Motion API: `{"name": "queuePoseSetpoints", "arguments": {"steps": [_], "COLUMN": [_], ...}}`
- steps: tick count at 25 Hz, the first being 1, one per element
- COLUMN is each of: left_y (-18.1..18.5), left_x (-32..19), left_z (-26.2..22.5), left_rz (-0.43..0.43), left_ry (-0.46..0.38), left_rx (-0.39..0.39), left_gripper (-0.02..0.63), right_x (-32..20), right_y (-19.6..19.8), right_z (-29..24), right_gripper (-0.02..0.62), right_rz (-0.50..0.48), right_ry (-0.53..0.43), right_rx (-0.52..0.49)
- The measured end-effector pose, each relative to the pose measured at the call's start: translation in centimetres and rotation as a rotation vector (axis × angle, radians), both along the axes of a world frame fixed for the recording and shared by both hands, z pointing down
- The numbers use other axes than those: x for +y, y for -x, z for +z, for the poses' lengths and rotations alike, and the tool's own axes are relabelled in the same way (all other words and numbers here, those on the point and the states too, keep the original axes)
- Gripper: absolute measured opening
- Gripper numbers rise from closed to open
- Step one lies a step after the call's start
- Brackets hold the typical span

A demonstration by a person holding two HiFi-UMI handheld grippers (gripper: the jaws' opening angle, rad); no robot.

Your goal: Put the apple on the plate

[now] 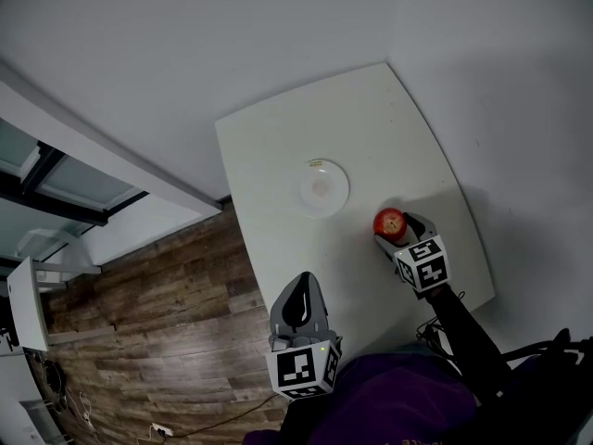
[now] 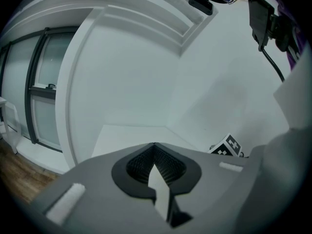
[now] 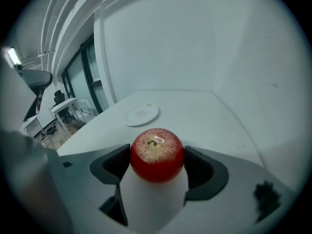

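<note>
My left gripper [image 1: 298,306] hangs over the near edge of the white table [image 1: 269,146], its jaws pressed together on nothing, well to the left of the work. Ahead of my right gripper [image 1: 400,236] and off to its left, well apart, sits the small white plate [image 1: 323,187]. The red apple [image 1: 390,222] is between my right jaws, stem up, with a pad touching each flank. Those pads meet a round, glossy skin at two small spots, so I judge a quick swing could squeeze it out forward, and a careless release could roll it off that shallow plate.
</note>
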State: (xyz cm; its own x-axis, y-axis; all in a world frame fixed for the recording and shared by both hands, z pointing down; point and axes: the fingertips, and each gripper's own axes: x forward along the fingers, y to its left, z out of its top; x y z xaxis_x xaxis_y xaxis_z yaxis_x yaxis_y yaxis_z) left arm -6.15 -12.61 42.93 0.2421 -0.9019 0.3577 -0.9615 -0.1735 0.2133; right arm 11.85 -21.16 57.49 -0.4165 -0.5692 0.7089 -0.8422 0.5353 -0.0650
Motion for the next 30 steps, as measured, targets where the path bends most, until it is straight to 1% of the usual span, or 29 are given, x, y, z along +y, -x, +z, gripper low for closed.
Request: {"name": "queuePoseSetpoints", "arguments": {"steps": [5, 17, 30], "left_y": [0.4, 0.9, 2.9], "left_x": [0.0, -0.2, 0.1], "left_z": [-0.1, 0.1, 0.2], "left_rz": [-0.009, -0.025, -0.083], "left_ry": [-0.001, -0.012, -0.016], "left_rx": [-0.002, 0.0, 0.017], "left_gripper": [0.008, 0.008, 0.008], "right_x": [0.0, -1.4, -3.2], "right_y": [0.4, 1.3, 4.9], "right_z": [-0.3, -1.3, -2.2], "right_gripper": [0.344, 0.344, 0.344], "right_rz": [-0.016, -0.043, -0.125], "right_ry": [0.002, -0.044, -0.082], "right_rx": [-0.004, 0.008, 0.018]}}
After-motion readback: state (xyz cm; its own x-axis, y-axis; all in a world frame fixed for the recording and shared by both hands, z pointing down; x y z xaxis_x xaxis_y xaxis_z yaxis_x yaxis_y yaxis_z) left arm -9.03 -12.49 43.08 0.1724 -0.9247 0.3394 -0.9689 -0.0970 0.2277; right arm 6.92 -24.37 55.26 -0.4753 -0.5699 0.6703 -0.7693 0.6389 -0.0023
